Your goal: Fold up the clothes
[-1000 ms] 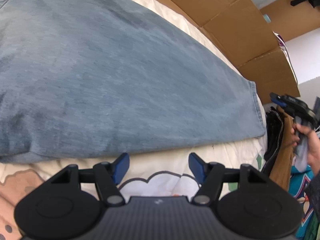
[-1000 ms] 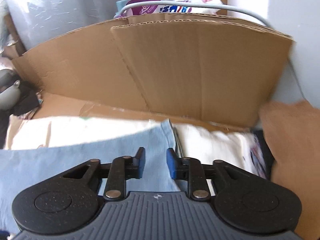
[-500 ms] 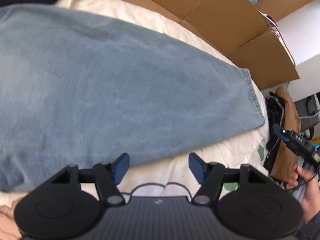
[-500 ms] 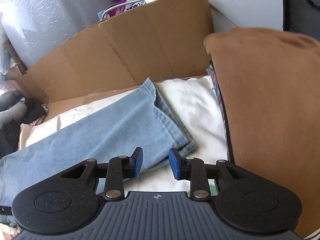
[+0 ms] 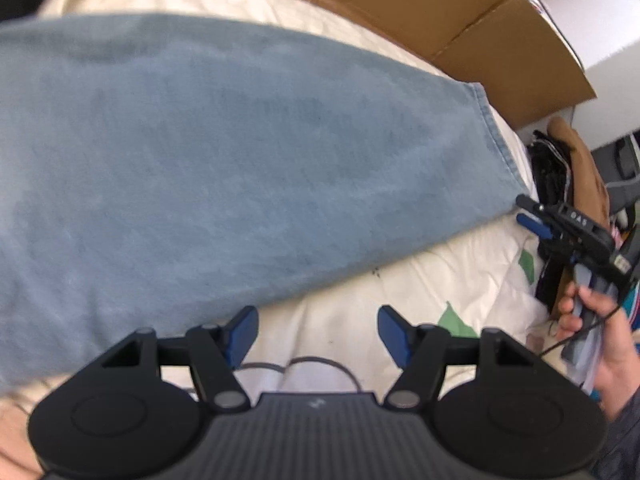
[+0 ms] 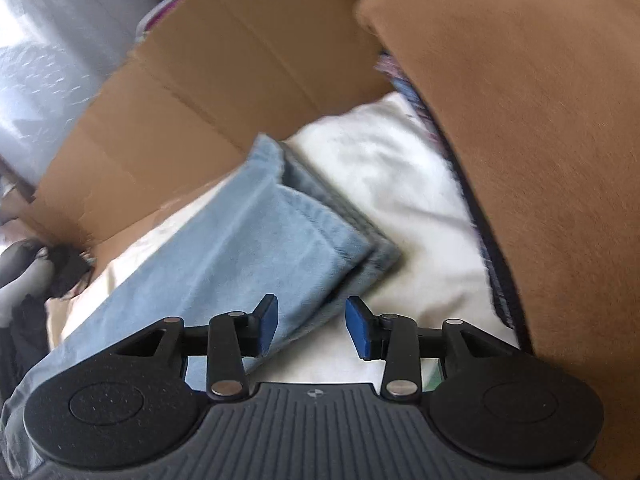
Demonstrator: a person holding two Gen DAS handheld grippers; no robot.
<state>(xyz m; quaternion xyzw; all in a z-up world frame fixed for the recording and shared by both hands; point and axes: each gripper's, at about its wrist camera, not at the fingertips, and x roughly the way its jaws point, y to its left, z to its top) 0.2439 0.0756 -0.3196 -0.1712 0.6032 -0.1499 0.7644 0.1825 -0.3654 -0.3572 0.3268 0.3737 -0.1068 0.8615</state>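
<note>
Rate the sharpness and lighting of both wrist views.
Left wrist: motion blur smears the jeans and the cardboard; the left gripper stays crisp. Right wrist: blur softens the jeans hem and the brown garment; bright daylight washes out the white bedding; fisheye curves both.

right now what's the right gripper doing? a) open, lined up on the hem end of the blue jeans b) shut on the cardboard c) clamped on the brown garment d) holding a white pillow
a: the right gripper has its jaws apart with nothing between them, aimed at the hem end of the blue jeans.
</note>
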